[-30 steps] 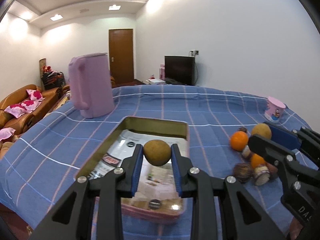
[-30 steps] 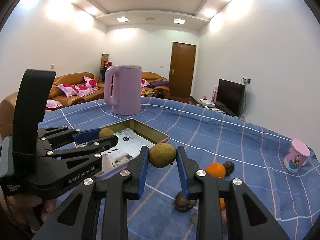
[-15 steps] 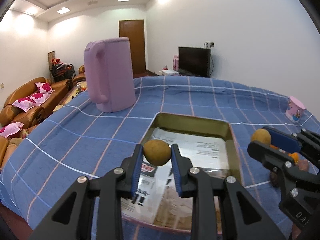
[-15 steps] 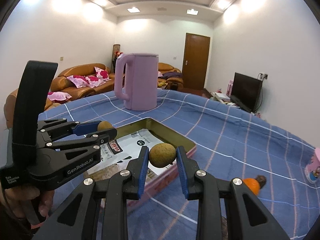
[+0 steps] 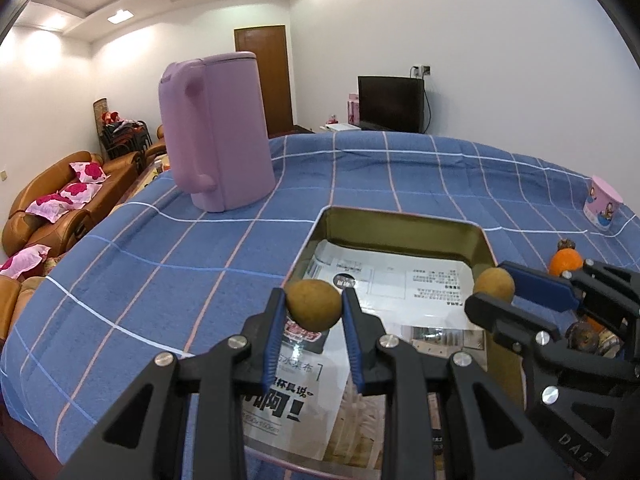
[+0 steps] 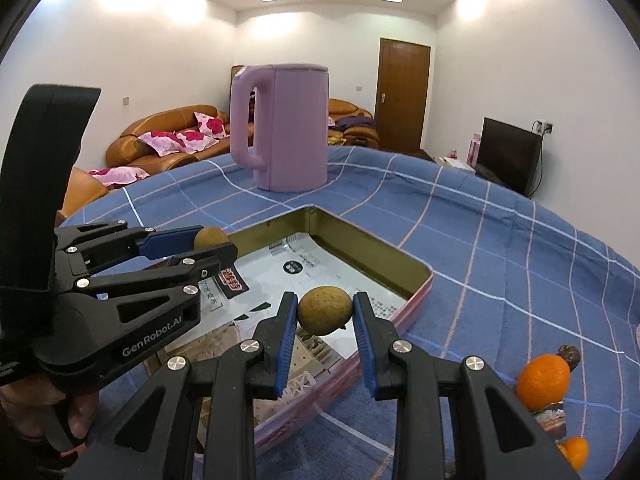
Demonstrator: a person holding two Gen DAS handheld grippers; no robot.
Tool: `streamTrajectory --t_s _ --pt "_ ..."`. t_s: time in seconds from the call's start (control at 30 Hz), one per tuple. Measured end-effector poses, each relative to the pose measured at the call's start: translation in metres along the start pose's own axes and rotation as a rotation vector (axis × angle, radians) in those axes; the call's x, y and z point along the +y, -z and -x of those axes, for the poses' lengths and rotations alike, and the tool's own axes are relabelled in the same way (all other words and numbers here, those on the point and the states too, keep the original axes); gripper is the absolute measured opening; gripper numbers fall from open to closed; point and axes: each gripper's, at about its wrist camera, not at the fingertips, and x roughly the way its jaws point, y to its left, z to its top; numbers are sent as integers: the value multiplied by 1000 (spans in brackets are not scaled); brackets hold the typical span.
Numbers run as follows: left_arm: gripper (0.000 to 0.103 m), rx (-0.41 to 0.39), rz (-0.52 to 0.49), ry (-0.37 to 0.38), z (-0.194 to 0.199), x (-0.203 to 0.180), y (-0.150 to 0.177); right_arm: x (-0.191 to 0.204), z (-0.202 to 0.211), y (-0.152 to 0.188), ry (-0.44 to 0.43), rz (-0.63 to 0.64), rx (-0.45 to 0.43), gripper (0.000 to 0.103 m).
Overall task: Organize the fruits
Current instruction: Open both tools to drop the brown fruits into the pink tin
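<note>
Both your hands have carried their loads over the tray (image 5: pixel 486 248): your left gripper (image 5: pixel 313 322) pinches one brown fruit (image 5: pixel 312 305), your right gripper (image 6: pixel 325 326) another brown fruit (image 6: pixel 325 315). Release looks like the next step; the oranges (image 6: pixel 543 381) wait on the cloth.

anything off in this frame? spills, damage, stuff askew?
Nothing spilled or broken. The one odd thing: the tray is lined with loose printed paper. Each gripper, left and right, holds a brown fruit over it. The purple kettle stands upright.
</note>
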Motion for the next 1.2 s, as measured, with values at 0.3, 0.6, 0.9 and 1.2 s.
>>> streamTrajectory --t_s 0.3,0.6,0.9,1.2 --pt "30 41 -16 8 -7 -5 0 -1 -10 0 -7 2 48 30" --pt "35 55 -11 -12 -8 -6 1 4 -14 -1 -18 23 70 42" --pt "71 -24 14 13 28 -13 0 -11 16 11 45 -5 18 51" --pt "78 -65 -31 133 58 -68 7 -70 100 57 284 -129 -22 52"
